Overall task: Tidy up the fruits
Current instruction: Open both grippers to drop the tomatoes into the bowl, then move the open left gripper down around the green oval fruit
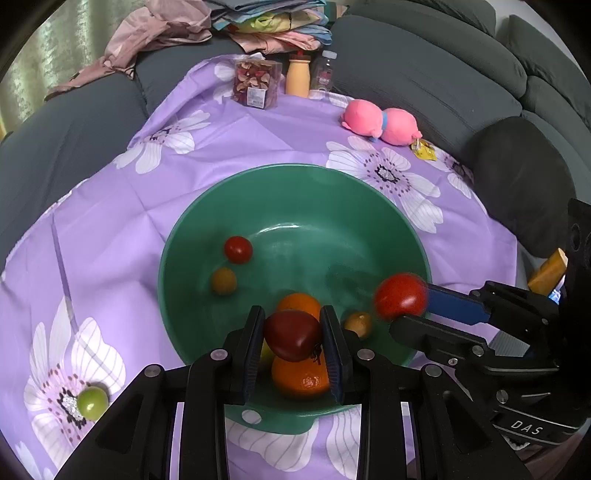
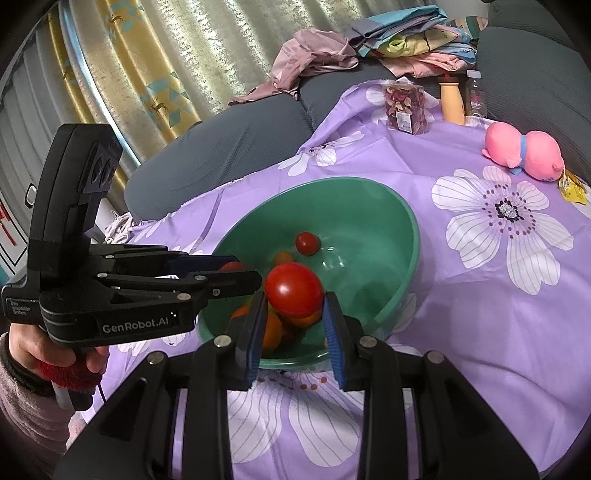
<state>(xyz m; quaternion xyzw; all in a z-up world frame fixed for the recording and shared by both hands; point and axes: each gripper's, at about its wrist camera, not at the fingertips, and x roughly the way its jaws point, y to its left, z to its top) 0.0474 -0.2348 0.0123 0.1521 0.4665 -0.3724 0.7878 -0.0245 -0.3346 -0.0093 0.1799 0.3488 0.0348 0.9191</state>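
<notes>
A green bowl (image 1: 295, 206) sits on the purple flowered cloth; it also shows in the right wrist view (image 2: 369, 206). It holds a small red tomato (image 1: 238, 249), a brownish fruit (image 1: 223, 281), oranges (image 1: 301, 376) and another small brown fruit (image 1: 357, 324). My left gripper (image 1: 293, 336) is shut on a dark red tomato (image 1: 291, 334) over the bowl's near side. My right gripper (image 2: 294, 295) is shut on a bright red tomato (image 2: 293, 290) above the bowl's near rim; that tomato also shows in the left wrist view (image 1: 400, 296). A green fruit (image 1: 92, 402) lies on the cloth at left.
A pink plush toy (image 1: 380, 123), a yellow packet (image 1: 424, 150), a box of dried petals (image 1: 255, 84), an orange bottle (image 1: 297, 75) and a clear bottle (image 1: 322, 74) stand at the cloth's far edge. Grey sofa cushions (image 1: 424, 74) and piled clothes (image 1: 258, 22) lie behind.
</notes>
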